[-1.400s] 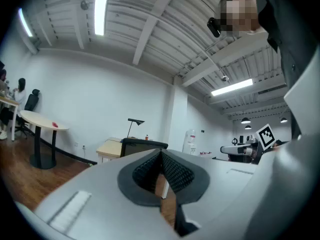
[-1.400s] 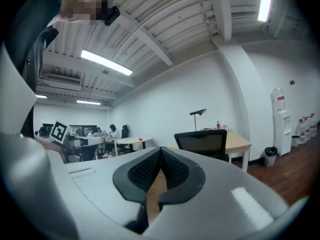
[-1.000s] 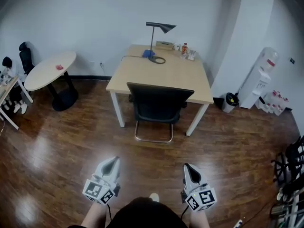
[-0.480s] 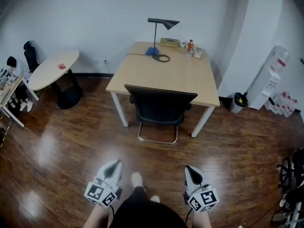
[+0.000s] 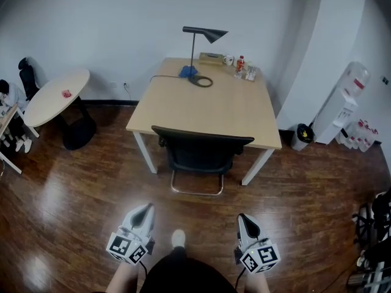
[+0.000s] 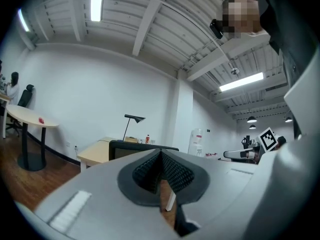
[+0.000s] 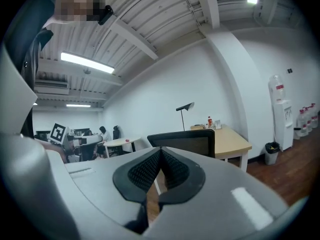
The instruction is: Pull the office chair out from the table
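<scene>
A black office chair [image 5: 200, 152] stands tucked under the front edge of a light wooden table [image 5: 208, 102], its backrest facing me. The chair's back also shows in the left gripper view [image 6: 131, 147] and in the right gripper view [image 7: 187, 142]. My left gripper [image 5: 146, 209] and right gripper [image 5: 243, 217] are held low at the bottom of the head view, side by side, well short of the chair. Both are shut with nothing between their jaws. They point level towards the chair.
A black desk lamp [image 5: 198, 54], a mug and bottles [image 5: 240, 66] sit at the table's far end. A round white table [image 5: 56, 96] stands at the left, a water dispenser [image 5: 342, 108] and a bin [image 5: 300, 136] at the right. Dark wooden floor [image 5: 73, 212] lies between me and the chair.
The chair and table have drawn nearer and look larger as I walk towards them. Both grippers keep their place at the bottom of the head view and stay shut.
</scene>
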Tool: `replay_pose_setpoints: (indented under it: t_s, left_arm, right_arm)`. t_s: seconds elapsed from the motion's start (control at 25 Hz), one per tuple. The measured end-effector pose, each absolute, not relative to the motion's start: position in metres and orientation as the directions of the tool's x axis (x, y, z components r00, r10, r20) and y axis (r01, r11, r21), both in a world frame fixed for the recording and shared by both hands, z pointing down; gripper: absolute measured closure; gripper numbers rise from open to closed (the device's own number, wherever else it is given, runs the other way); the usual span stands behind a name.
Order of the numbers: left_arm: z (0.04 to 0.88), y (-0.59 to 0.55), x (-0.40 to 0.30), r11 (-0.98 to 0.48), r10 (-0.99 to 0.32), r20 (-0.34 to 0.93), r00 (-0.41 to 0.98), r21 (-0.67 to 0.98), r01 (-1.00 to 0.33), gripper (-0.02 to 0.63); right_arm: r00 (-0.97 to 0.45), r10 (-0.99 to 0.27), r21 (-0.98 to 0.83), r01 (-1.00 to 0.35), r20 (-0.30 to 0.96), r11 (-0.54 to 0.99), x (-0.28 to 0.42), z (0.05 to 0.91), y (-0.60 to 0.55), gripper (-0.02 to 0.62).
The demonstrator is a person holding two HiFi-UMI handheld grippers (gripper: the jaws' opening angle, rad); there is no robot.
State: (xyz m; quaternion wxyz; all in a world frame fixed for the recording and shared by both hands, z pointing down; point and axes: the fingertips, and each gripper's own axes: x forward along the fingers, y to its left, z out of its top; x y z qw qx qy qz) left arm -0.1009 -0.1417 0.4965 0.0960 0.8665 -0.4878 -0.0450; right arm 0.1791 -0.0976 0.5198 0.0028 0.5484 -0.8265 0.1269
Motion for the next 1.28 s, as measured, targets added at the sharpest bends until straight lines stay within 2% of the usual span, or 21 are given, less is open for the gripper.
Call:
replay_pose_setpoints:
  t_s: [0.36, 0.72, 1.08, 1.28]
  left_arm:
    - [0.491, -0.227, -0.124, -0.520, -0.849, -0.001, 0.528, 0.175, -0.836, 0.604]
    - [0.489, -0.287, -0.143, -0.551, -0.829, 0.006, 0.560, 0.171, -0.817, 0.604]
    - [0.493, -0.322, -0.143, -0.582, -0.808, -0.004, 0.589, 0.158, -0.798, 0.604]
    - [0.496, -0.339, -0.140, -0.563, -0.821, -0.004, 0.570, 0.162, -0.810, 0.604]
  right_arm:
    - [-0.367, -0.923, -0.191, -0.920, 0.113, 0.342, 0.165, 0.507, -0.185, 0.581]
    - [-0.307, -0.940, -0.157, -0.946, 0.147, 0.284, 0.153, 0.506, -0.238, 0.581]
    - [-0.327, -0.932, -0.158, -0.940, 0.155, 0.304, 0.141, 0.506, -0.261, 0.581]
    - [-0.384, -0.910, -0.195, -0.915, 0.155, 0.353, 0.144, 0.508, -0.280, 0.581]
